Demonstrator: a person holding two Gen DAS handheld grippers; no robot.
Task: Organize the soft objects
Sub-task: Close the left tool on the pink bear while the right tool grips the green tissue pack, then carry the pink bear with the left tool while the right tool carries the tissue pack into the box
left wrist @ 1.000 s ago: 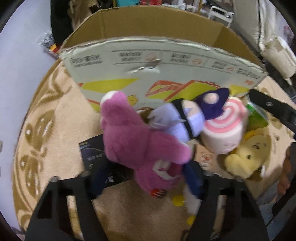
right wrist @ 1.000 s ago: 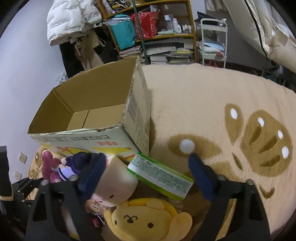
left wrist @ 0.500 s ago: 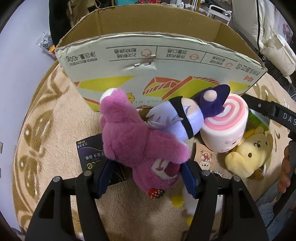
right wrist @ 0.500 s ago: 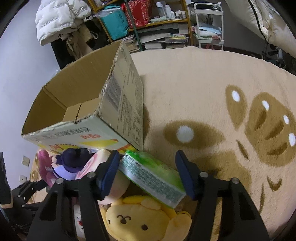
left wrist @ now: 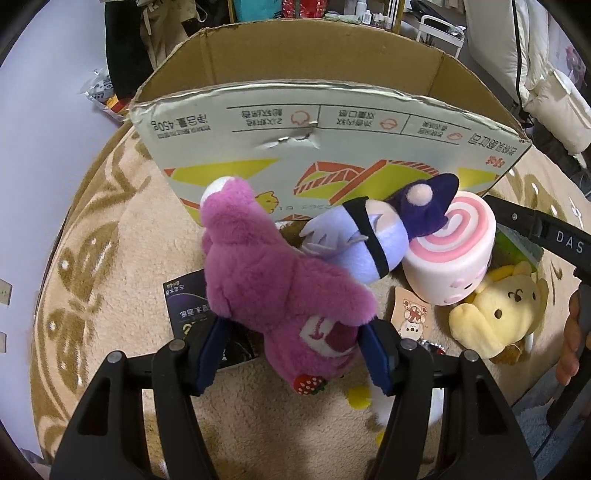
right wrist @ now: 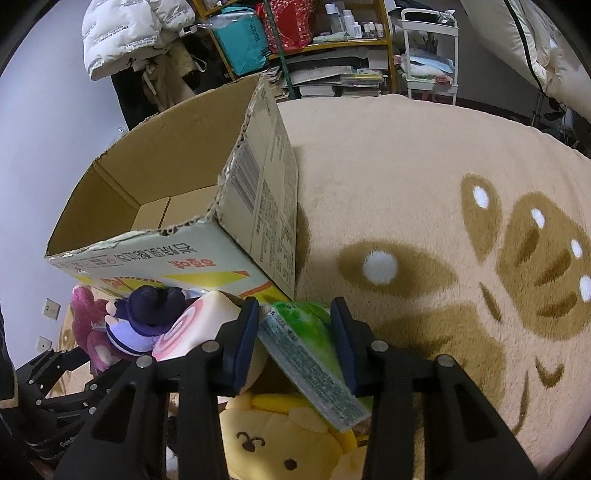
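Note:
My left gripper (left wrist: 291,354) is shut on the pink plush bear (left wrist: 266,273), lifted in front of the open cardboard box (left wrist: 325,122). My right gripper (right wrist: 295,343) is shut on a green soft pack (right wrist: 306,350) just off the box's near corner (right wrist: 255,206). A purple-hatted doll (left wrist: 373,240), a pink swirl roll cushion (left wrist: 450,254) and a yellow plush dog (left wrist: 498,310) lie on the rug beside the bear. The doll (right wrist: 144,314), roll (right wrist: 199,325) and dog (right wrist: 280,439) also show in the right wrist view.
A beige patterned rug (right wrist: 424,192) covers the floor. A dark booklet (left wrist: 192,314) and a small card (left wrist: 410,314) lie under the toys. Shelves with books and bags (right wrist: 325,55) and a white jacket (right wrist: 129,29) stand behind the box.
Both grippers have closed: the left on the pink bear, the right on the green pack. Both have lifted slightly toward the box.

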